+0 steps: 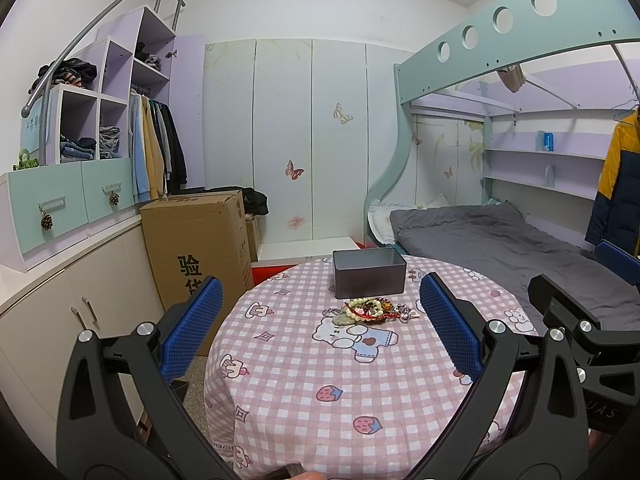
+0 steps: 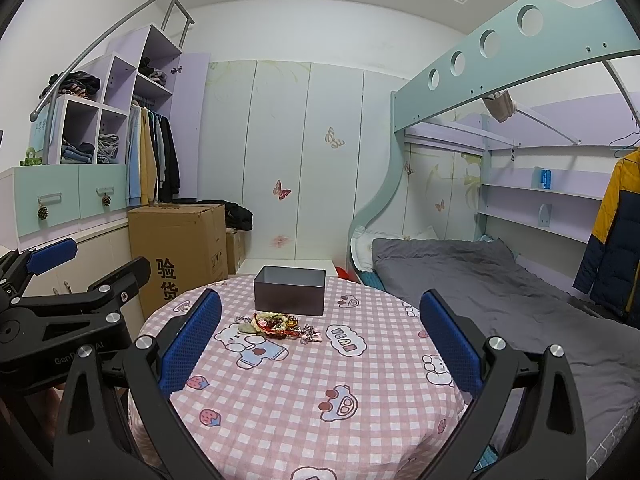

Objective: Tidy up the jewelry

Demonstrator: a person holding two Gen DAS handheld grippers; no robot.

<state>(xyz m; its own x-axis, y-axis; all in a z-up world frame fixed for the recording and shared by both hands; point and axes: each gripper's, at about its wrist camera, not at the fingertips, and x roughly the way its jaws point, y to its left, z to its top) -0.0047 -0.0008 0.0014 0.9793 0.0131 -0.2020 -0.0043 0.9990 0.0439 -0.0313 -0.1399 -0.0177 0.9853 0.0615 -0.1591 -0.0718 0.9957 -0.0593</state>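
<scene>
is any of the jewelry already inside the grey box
No: the jewelry lies heaped on the checked tablecloth in front of the grey box, whose visible interior shows nothing.

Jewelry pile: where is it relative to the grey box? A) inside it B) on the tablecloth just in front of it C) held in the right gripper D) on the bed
B: the jewelry pile lies on the checked tablecloth at the near side of the grey box, with both grippers open and holding nothing.
</scene>
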